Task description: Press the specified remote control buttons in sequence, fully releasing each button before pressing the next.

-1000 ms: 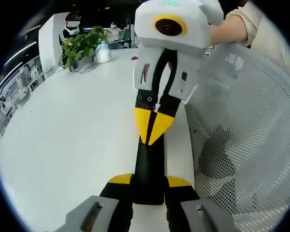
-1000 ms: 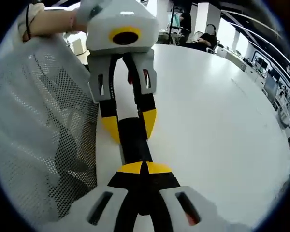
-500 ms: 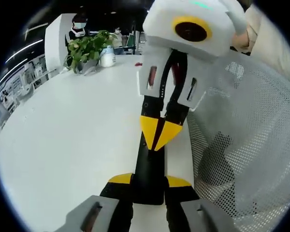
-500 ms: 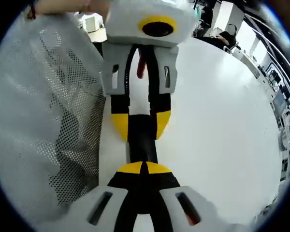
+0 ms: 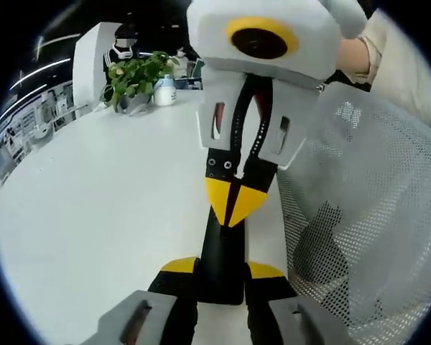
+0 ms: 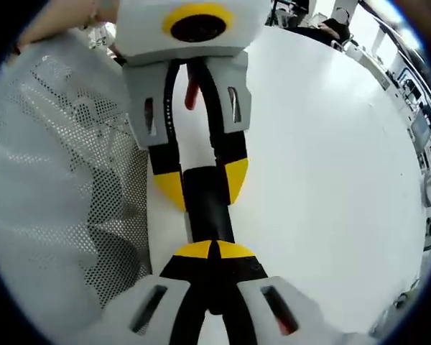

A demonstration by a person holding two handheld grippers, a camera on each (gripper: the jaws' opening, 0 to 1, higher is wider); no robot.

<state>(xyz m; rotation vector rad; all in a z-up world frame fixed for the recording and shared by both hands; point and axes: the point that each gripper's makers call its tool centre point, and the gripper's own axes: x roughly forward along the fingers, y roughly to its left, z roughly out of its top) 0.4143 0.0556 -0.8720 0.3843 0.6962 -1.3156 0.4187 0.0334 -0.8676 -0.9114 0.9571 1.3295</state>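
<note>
Gripping the black remote control (image 5: 221, 259) between its yellow-tipped fingers, the left gripper (image 5: 221, 269) clamps one end just above the white surface (image 5: 93, 215). The right gripper (image 6: 212, 251), fingers closed together, touches the remote's opposite end. White mesh fabric (image 5: 373, 215) lies beside the remote, a potted plant (image 5: 133, 79) far beyond.
</note>
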